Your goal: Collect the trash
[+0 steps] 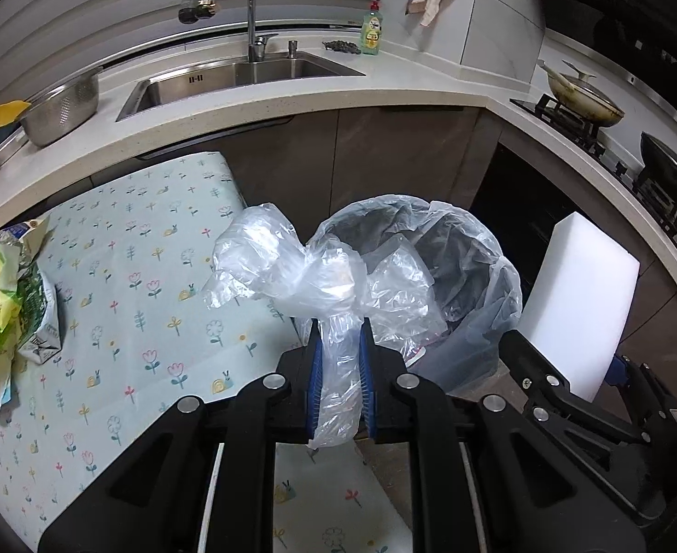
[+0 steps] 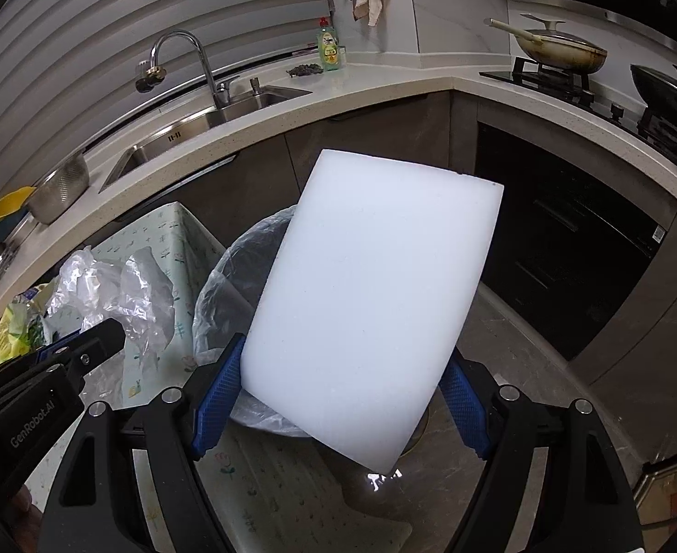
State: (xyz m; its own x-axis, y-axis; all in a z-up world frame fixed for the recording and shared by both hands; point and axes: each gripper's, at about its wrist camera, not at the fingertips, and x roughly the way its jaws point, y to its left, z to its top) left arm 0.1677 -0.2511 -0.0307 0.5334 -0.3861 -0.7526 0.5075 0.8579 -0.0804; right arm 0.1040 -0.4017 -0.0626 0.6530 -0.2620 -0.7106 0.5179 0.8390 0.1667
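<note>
A kitchen corner with a pale stone counter (image 1: 292, 97), a steel sink and a gas hob wraps behind a low surface covered by a mint-green flower-print cloth (image 1: 122, 276). Beside that surface stands a dark bin lined with a clear plastic bag (image 1: 472, 249).

The left claw (image 1: 341, 387) is nearly closed, its blue pads pinching a crumpled clear plastic wrapper (image 1: 288, 262) just above the bin's near rim. The right claw (image 2: 343, 396) stands wide, clamped across a white rectangular foam block (image 2: 375, 304), also over the bin.

Both pieces look ready to drop: the next move calls for centring each over the opening, then releasing. A crumpled yellow-green food packet (image 1: 2, 304) waits on the cloth, its print unreadable. The left claw's body reads "GenRobot.AI".
</note>
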